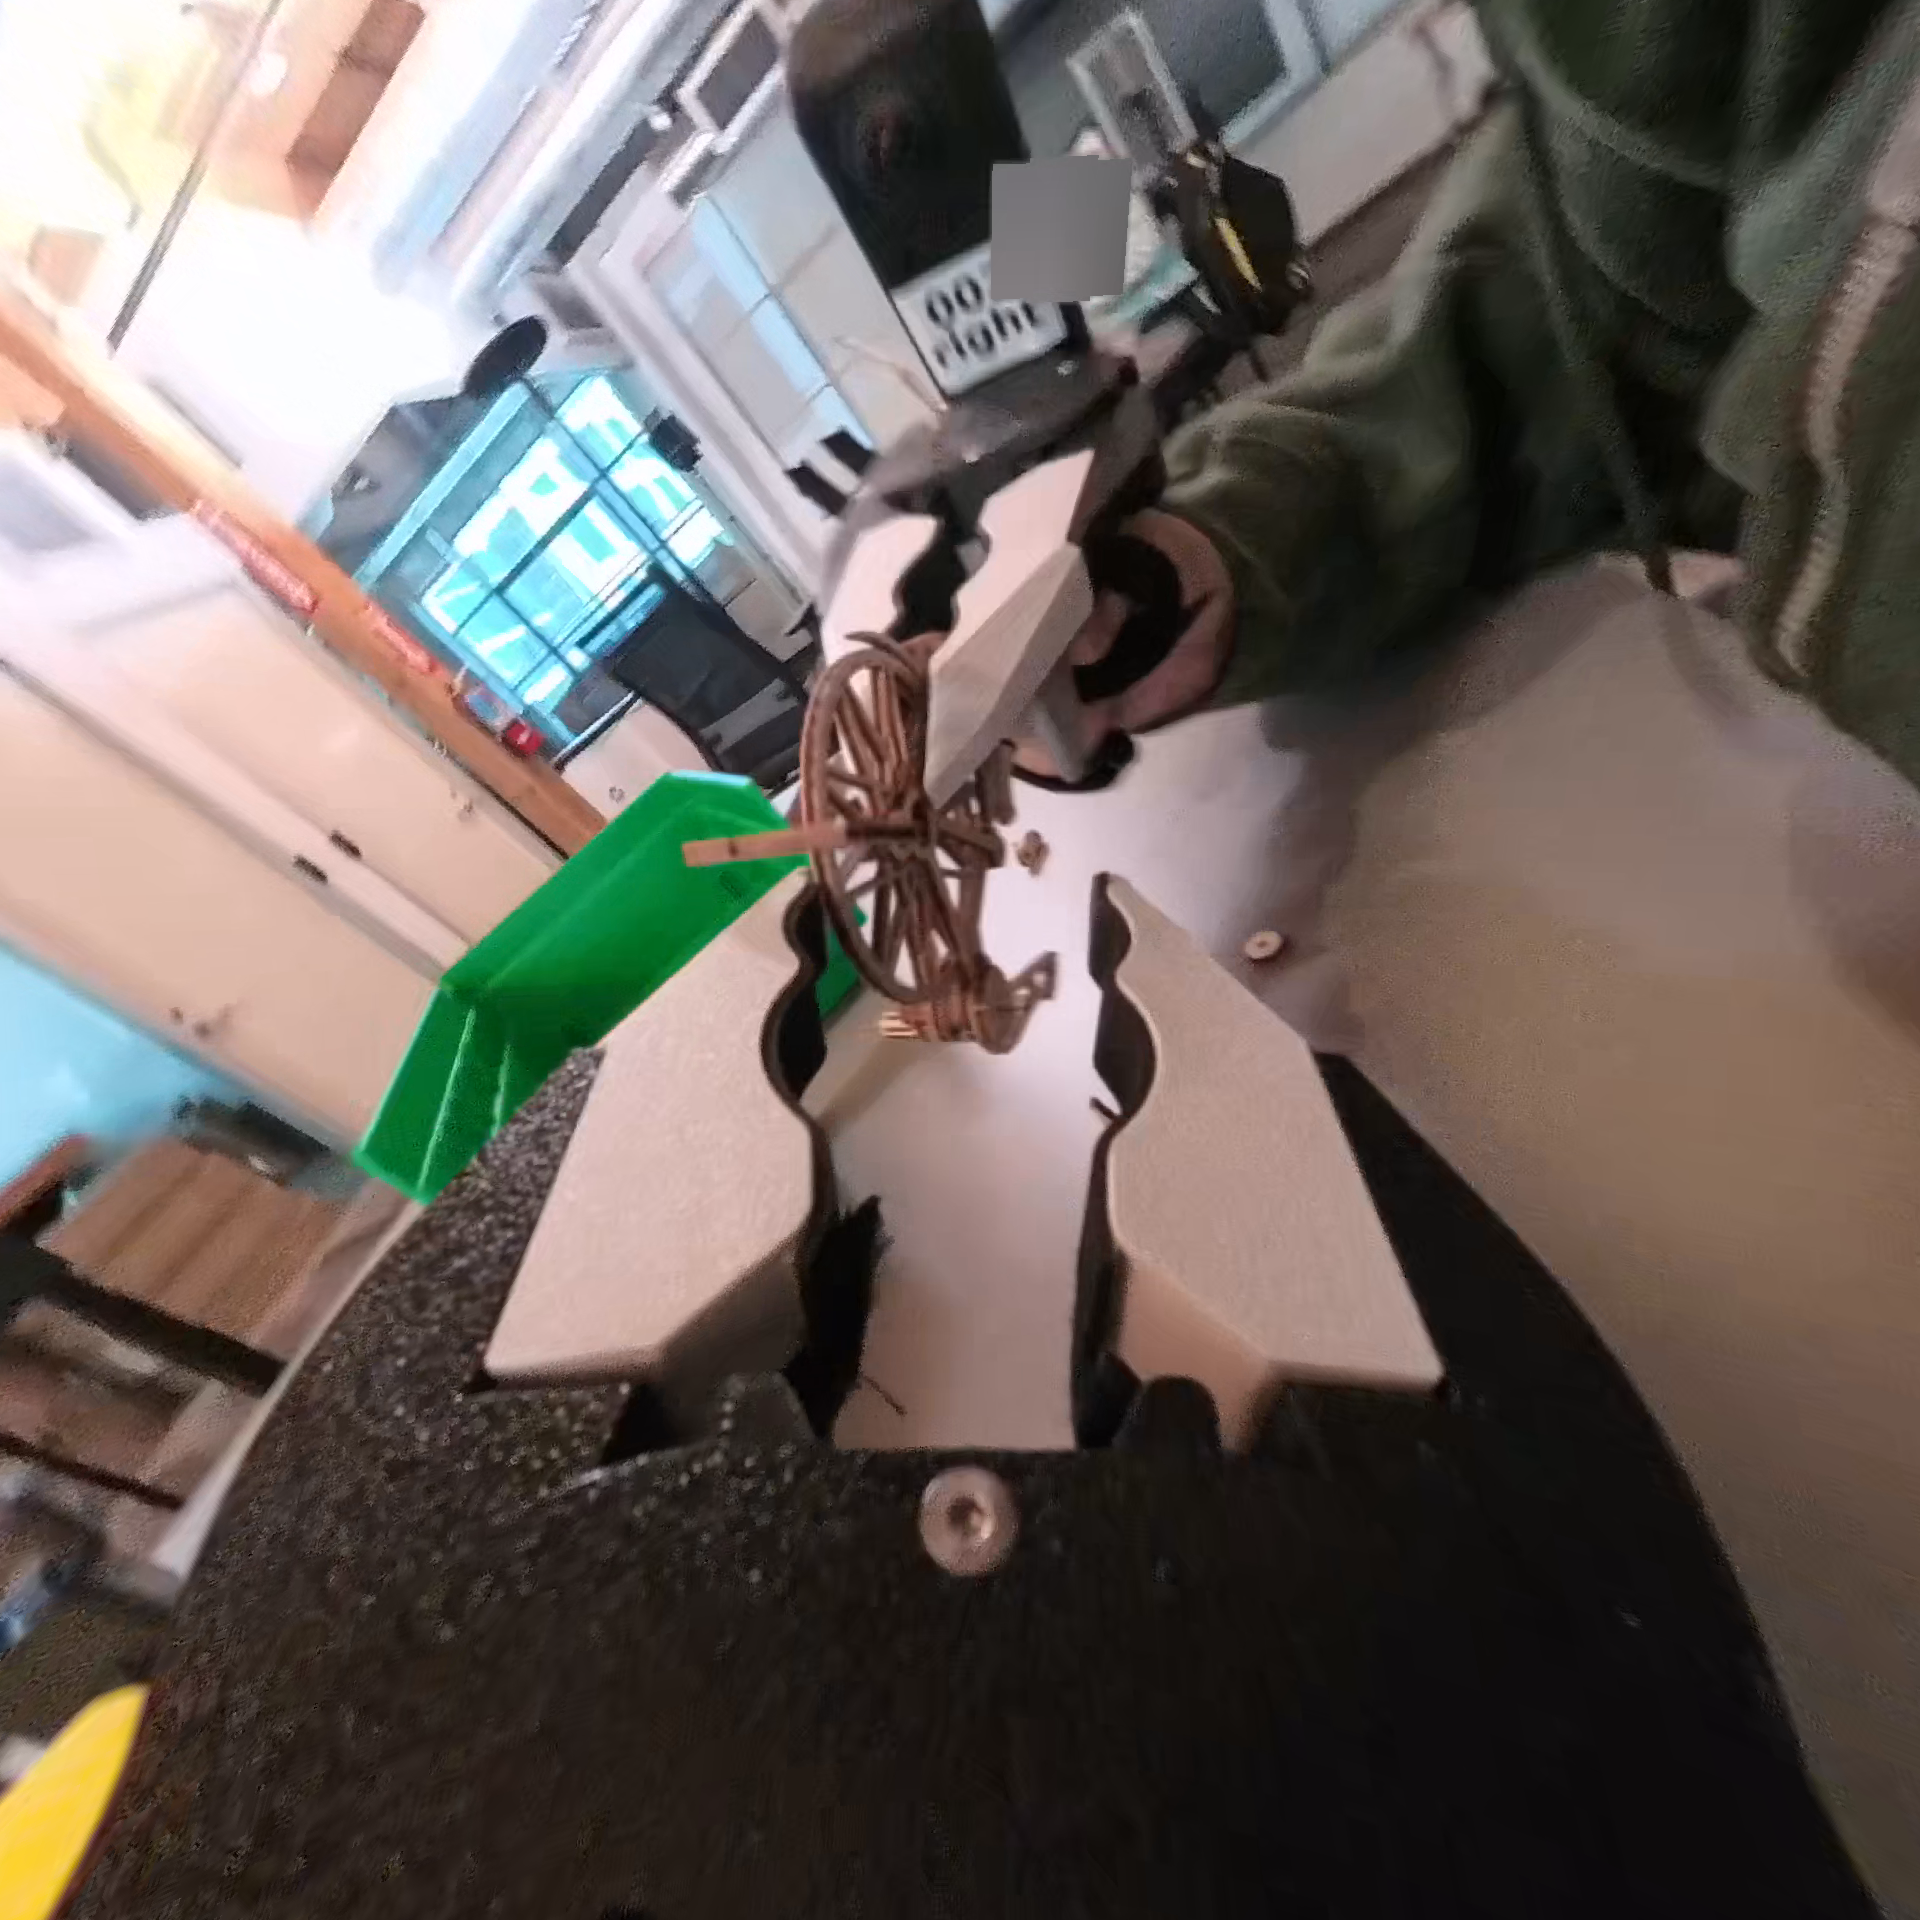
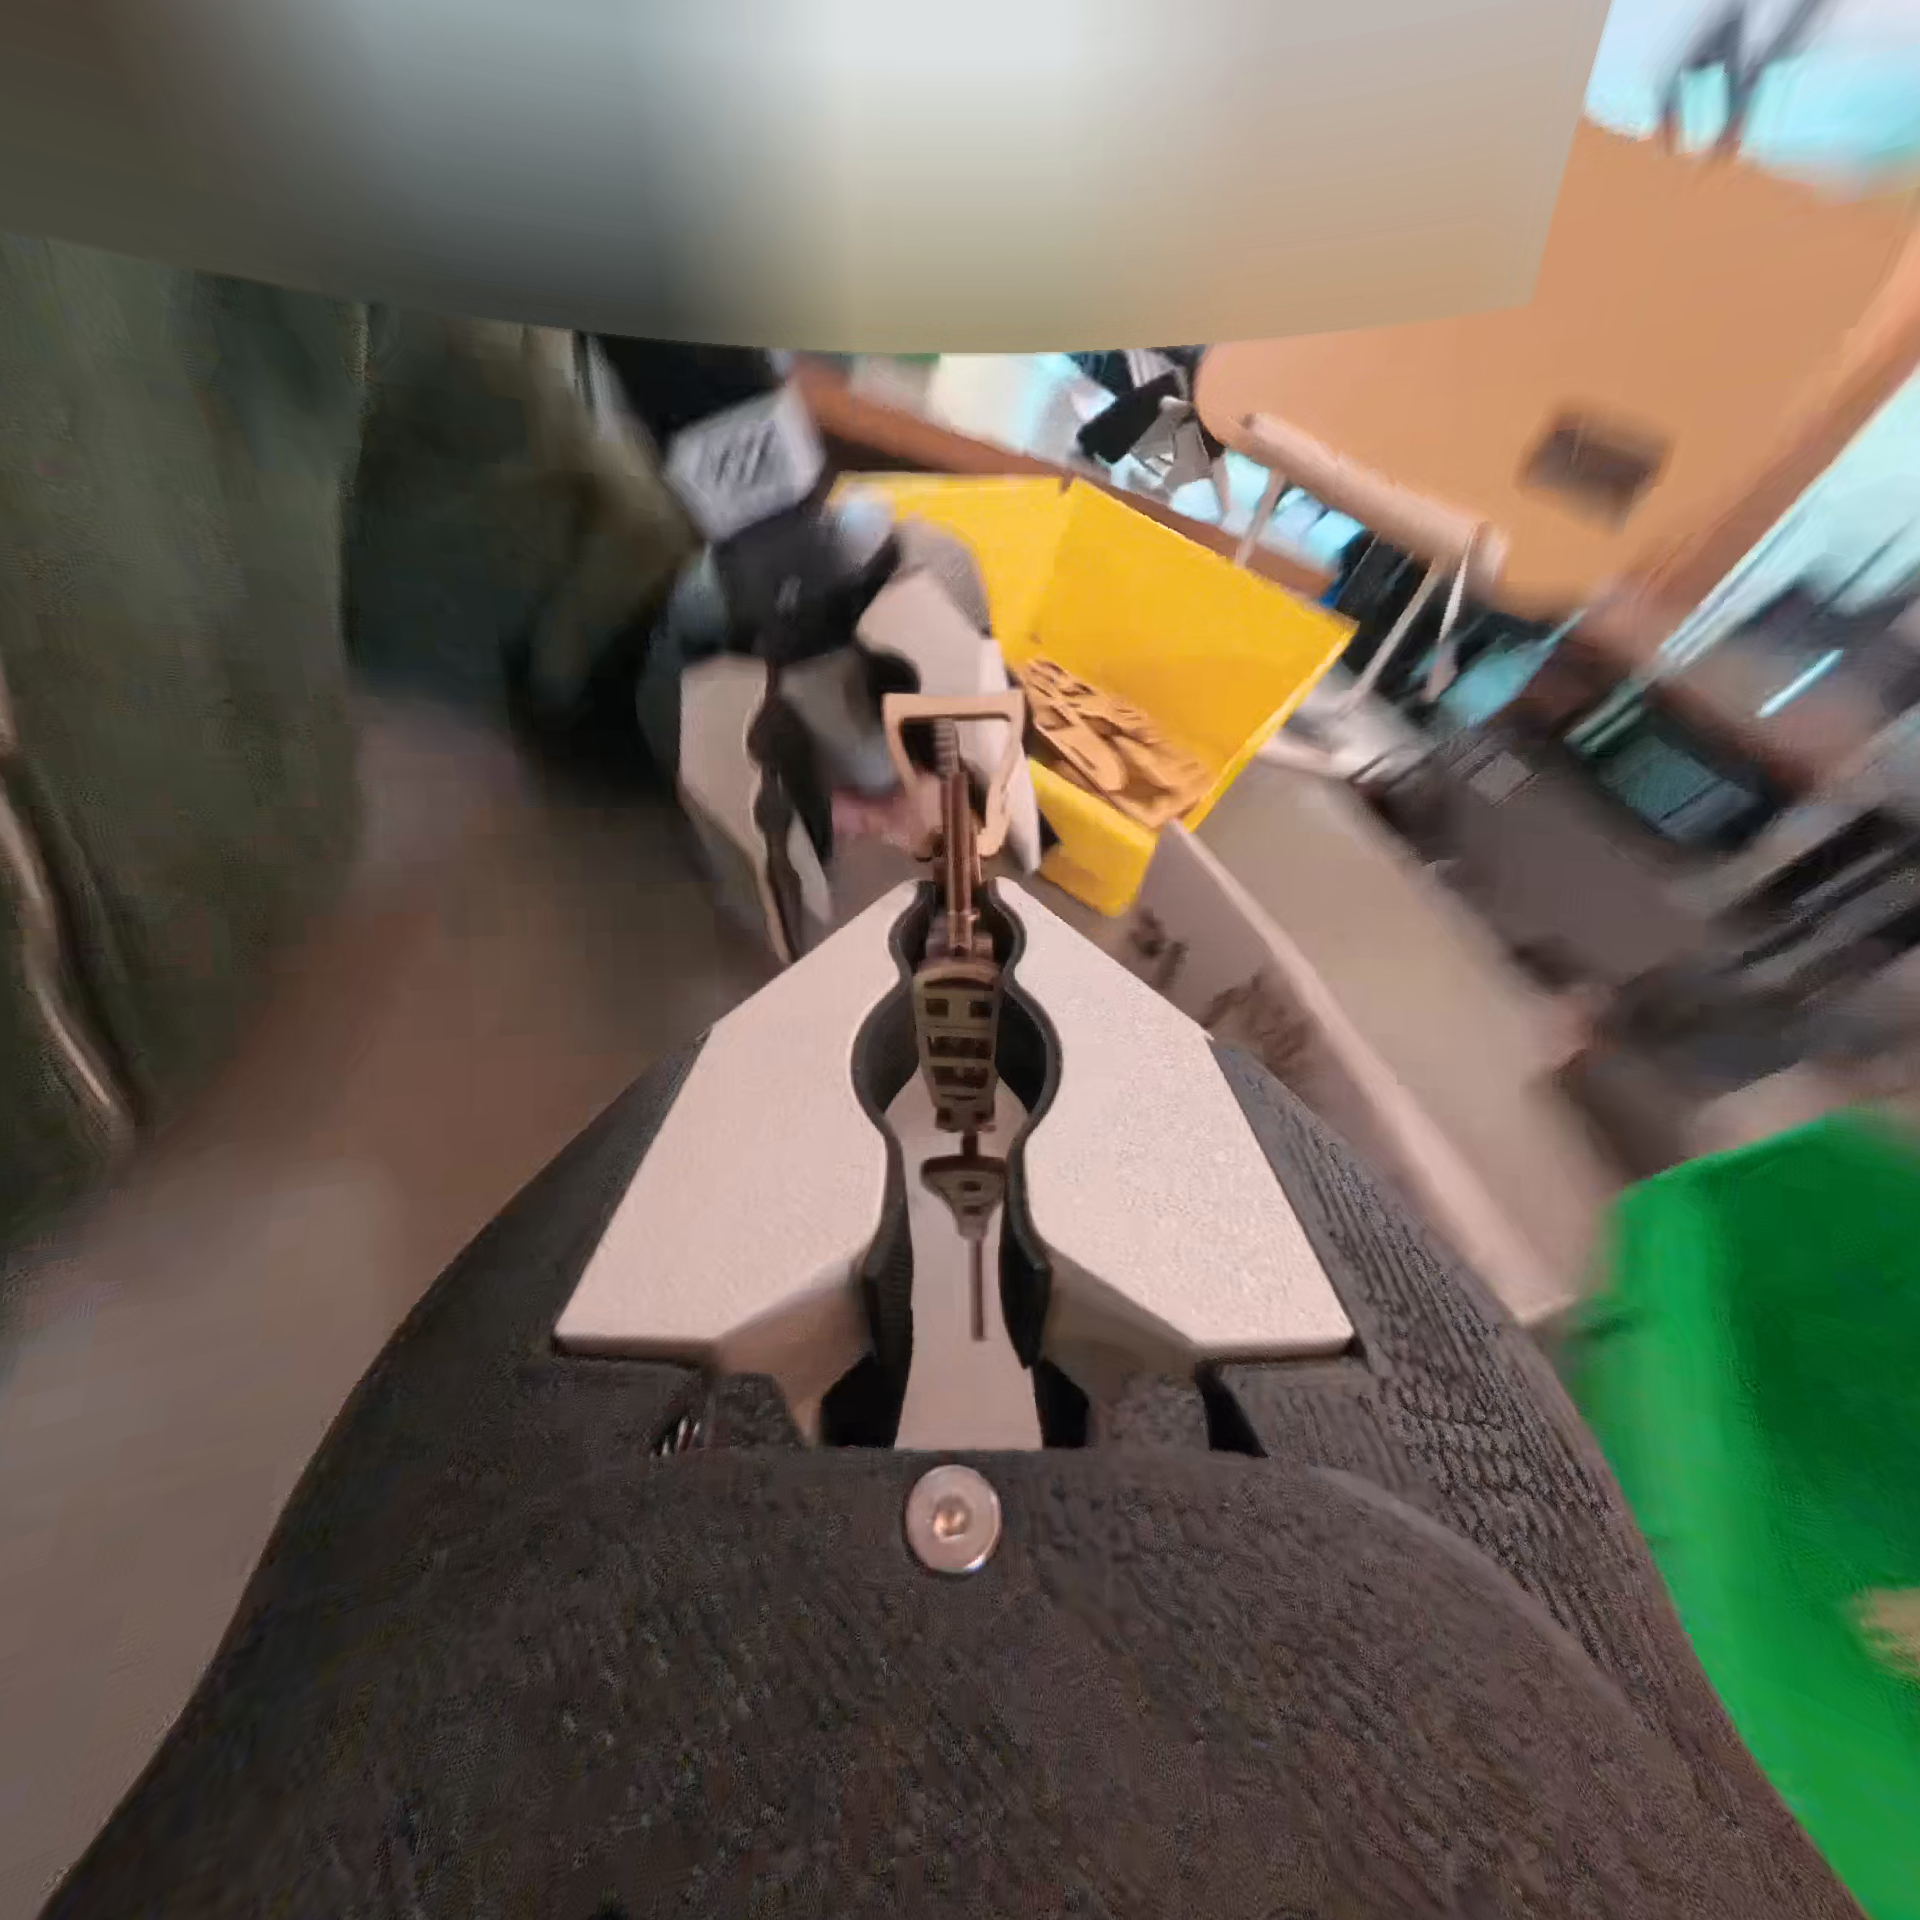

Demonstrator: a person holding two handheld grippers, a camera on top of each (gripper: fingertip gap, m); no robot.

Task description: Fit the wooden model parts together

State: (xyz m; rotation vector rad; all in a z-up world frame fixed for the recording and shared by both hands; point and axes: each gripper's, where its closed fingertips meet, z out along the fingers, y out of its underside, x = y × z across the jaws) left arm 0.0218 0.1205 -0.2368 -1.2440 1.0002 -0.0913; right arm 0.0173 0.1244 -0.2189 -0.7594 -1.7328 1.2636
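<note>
My right gripper point(image 2: 954, 896) is shut on a wooden wheel model point(image 2: 952, 997), which I see edge-on with a thin frame point(image 2: 951, 717) sticking out past the tips. In the left wrist view the same model point(image 1: 883, 842) is a spoked wheel with a wooden stick point(image 1: 738, 850) through its hub, held above the table by the right gripper point(image 1: 930, 686). My left gripper point(image 1: 951, 899) is open and empty, with its tips just short of the wheel and one on each side. Its grey fingers point(image 2: 951, 644) show blurred beyond the model in the right wrist view.
A green bin point(image 1: 582, 987) stands left of the wheel and shows at the right edge point(image 2: 1766, 1403) of the right wrist view. A yellow bin point(image 2: 1174, 623) holds several wooden parts point(image 2: 1112, 738). Small wooden discs point(image 1: 1262, 943) lie on the pale table point(image 1: 1558, 935). A green sleeve point(image 1: 1558, 364) reaches in.
</note>
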